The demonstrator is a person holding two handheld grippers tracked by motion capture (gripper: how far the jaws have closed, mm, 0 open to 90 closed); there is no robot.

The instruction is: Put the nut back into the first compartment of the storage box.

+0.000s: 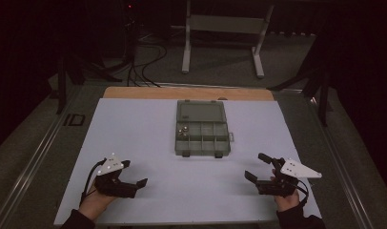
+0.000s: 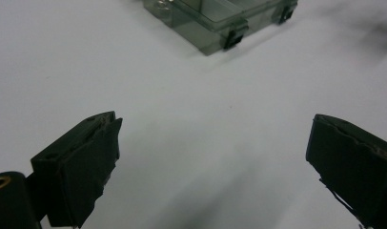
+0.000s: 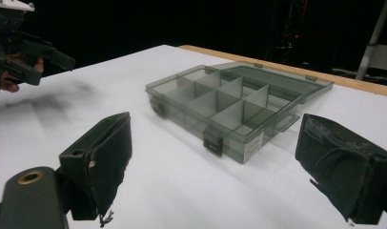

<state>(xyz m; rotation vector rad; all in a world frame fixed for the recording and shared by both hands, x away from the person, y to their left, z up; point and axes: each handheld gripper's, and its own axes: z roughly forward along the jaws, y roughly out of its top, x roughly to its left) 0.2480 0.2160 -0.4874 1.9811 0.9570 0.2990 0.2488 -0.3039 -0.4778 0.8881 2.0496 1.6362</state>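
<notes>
The compartment box [image 1: 201, 128] is lying open at the middle of the white tabletop [image 1: 134, 138], and everything else is placed here relative to it. The left tool [image 1: 134, 172] is resting nearer the person than the box and off to its left, well apart from it, with its jaws spread wide and holding nothing. The right tool [image 1: 255, 166] is sitting nearer the person than the box and off to its right, also well apart, its jaws likewise spread and empty. In the left gripper view the box's near corner [image 2: 220, 24] is showing far beyond the open jaws; in the right gripper view the box [image 3: 229, 107] is lying just past the jaws, with the left tool [image 3: 20, 52] farther off beyond the box.

The tabletop is carrying a white sheet, with a wooden edge [image 1: 187, 93] showing behind the box. Beyond that, the room is dark, with cables [image 1: 144, 62] trailing on the floor and a grey metal stand [image 1: 225, 33] standing behind.

The box is a smoky translucent case with its lid [image 1: 201, 111] folded back flat. Dividers are splitting it into small compartments; a few small metallic pieces [image 1: 184, 130] are lying in the far-left compartment, too small to identify.
</notes>
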